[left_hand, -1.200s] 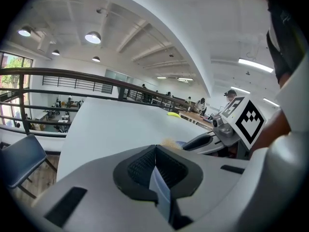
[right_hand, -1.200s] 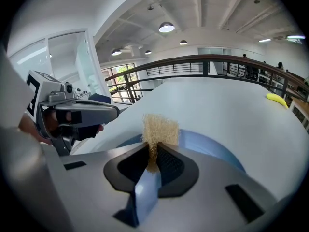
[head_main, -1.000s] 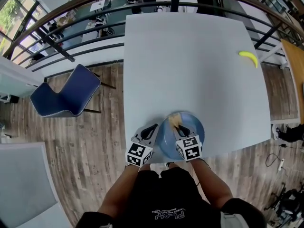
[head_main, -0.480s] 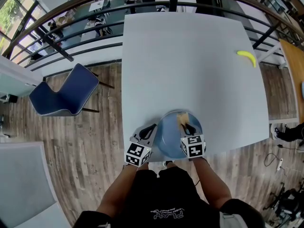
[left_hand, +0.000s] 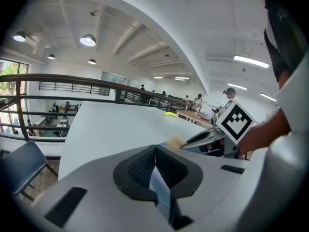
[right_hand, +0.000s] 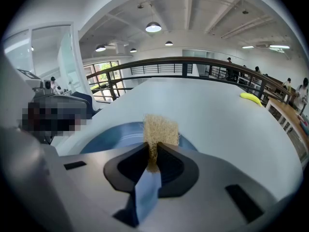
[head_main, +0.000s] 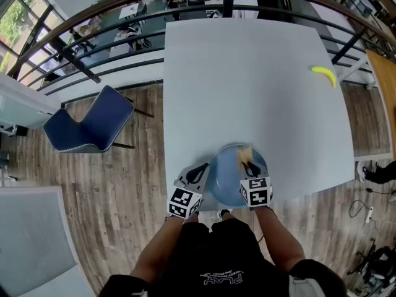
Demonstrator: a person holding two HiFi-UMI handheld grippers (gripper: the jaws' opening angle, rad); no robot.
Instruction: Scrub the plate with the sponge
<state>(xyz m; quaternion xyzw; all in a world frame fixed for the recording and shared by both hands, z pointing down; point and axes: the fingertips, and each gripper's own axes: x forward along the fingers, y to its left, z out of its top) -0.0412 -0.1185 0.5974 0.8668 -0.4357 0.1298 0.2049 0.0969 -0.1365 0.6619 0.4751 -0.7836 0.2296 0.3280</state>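
Observation:
A blue plate [head_main: 230, 179] lies near the front edge of the white table [head_main: 247, 73]. My left gripper [head_main: 201, 169] is shut on the plate's left rim; in the left gripper view the thin rim [left_hand: 158, 183] shows pinched between the jaws. My right gripper [head_main: 249, 164] is over the plate's right half, shut on a tan fibrous sponge [head_main: 245, 153]. The sponge [right_hand: 161, 129] sticks out past the jaws above the plate [right_hand: 113, 135] in the right gripper view. The left gripper view shows the sponge [left_hand: 175, 141] tip too.
A yellow banana [head_main: 324, 75] lies at the table's far right. A blue chair [head_main: 90, 125] stands on the wood floor to the left. A dark railing [head_main: 111, 14] curves behind the table. The person's torso is close to the front edge.
My right gripper has carried the sponge to the right across the plate, from its upper middle to its right half. The left gripper has kept hold of the rim.

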